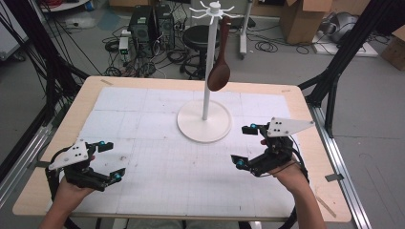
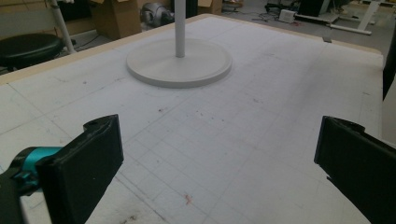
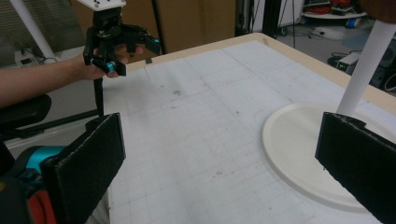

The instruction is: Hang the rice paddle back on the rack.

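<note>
Left gripper (image 1: 109,161) near the left front corner of the surface (image 1: 157,157), held in a hand (image 1: 71,188); jaws spread wide, released, nothing between them; seen across the surface in the right gripper view (image 3: 122,52) as well.

Right gripper (image 1: 244,145) near the right front part of the surface, held in a hand (image 1: 291,172); jaws likewise spread wide, released, empty; grey three-cornered plate (image 1: 286,126) on top.

White stand (image 1: 205,102) ahead of both grippers, nearer the right one; round base (image 1: 191,126) flat on the gridded white mat (image 1: 143,119); upright pole rising from the base centre; ring of hooks (image 1: 214,9) at the top.

Dark wooden spoon (image 1: 220,57) hanging from a hook, bowl downward, beside the pole, well above the surface, apart from both grippers.

In the left gripper view, stand base (image 2: 180,63) ahead and slightly left of the jaws; in the right gripper view, base (image 3: 299,144) just ahead, partly behind the right-hand jaw.

Black stool (image 1: 197,37) and cardboard boxes (image 1: 301,19) on the floor beyond the surface.
</note>
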Tool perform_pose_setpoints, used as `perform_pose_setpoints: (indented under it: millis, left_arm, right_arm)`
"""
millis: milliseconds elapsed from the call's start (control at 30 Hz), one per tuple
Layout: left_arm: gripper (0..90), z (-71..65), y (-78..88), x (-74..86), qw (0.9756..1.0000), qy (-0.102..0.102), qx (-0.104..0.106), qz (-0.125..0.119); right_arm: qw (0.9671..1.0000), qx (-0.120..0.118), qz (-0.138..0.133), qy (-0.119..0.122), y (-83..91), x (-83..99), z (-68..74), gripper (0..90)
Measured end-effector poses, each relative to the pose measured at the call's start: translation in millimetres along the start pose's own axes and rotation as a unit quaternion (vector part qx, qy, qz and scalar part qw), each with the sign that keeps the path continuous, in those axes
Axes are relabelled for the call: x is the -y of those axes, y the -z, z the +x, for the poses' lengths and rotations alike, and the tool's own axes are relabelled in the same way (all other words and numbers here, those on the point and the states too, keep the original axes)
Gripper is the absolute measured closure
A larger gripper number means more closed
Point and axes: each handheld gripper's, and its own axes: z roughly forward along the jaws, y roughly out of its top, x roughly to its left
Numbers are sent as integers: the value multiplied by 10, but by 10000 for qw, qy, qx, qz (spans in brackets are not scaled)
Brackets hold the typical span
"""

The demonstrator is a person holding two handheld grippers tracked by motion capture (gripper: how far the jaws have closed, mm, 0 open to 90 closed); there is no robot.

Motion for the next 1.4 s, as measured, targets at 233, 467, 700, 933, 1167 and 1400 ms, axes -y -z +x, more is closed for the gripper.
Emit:
perform_pose_setpoints:
  millis: [233,467,700,933,1167,1400]
  left_arm:
    - [17,-11,6,-2,10000,-22,-4,-26]
    - [17,-1,-15,3,10000,-18,29,-49]
    - [17,-7,-5,2,10000,-28,26,-59]
    - [17,-23,-6,6,10000,-62,36,-48]
    - [17,-26,-9,5,9999,-72,63,-66]
    - [17,-15,1,-2,9999,-38,83,-142]
  right_arm:
    - [10000,38,-9,-82,10,179,20,7]
    - [9998,49,155,-151,2,320,25,7]
    - [9997,9,166,-166,-8,439,43,7]
    - [9998,39,137,-147,-12,495,55,7]
    - [9997,79,161,-159,-7,598,65,7]
    - [9997,150,86,-154,47,613,79,7]
